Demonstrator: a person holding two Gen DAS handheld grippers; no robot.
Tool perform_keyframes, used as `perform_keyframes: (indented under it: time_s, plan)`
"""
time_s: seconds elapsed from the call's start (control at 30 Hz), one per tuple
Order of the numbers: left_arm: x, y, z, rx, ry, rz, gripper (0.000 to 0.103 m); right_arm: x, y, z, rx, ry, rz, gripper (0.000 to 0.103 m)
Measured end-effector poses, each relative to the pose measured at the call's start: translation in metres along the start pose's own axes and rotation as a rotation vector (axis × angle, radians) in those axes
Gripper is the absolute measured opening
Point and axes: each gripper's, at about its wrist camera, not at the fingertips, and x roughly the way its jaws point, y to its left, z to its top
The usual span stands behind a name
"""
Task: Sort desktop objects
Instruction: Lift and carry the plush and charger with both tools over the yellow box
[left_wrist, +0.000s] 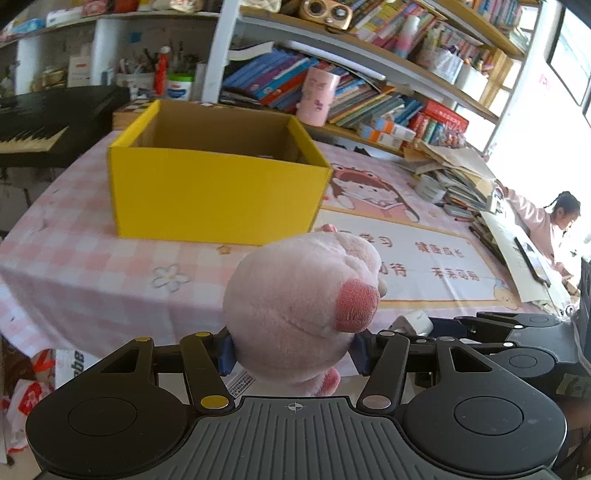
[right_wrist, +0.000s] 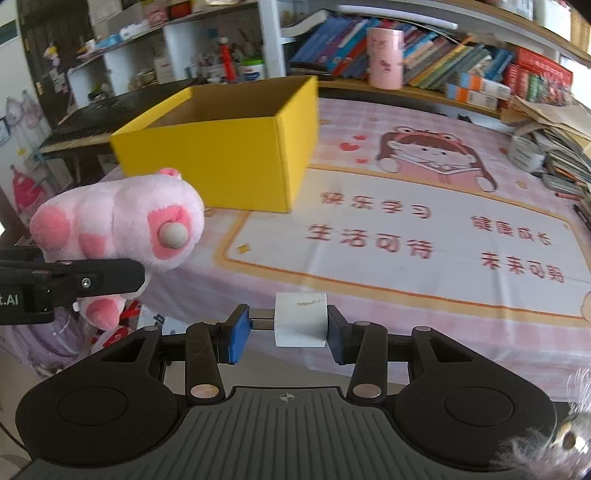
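My left claw (left_wrist: 293, 349) is clamped on a pink plush toy (left_wrist: 299, 306), held up off the table (left_wrist: 92, 280) in front of the yellow box (left_wrist: 218, 195); my right claw (right_wrist: 286, 334) pinches a white charger (right_wrist: 301, 319) near the table's edge

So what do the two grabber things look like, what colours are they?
Both look alike. The left gripper and right gripper have a ribbed grey base with a small crosshair mark, two round black discs, and black link arms with round metal pins, some yellowish on the left one. The fingers carry blue pads. Seen from the right camera, the left one has white lettering ending "t.AI".
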Motion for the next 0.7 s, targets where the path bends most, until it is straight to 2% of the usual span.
perform_keyframes:
  time_s: [0.47,0.7]
  plan:
    - [-0.028,0.039,-0.008,-0.064,-0.037,0.056,0.057,0.009,0.053,0.002,-0.085,0.022,0.075,0.040]
    - [-0.036,0.055,-0.004,-0.108,-0.058,0.105,0.057,0.016,0.066,0.012,-0.077,0.029,0.119,0.040]
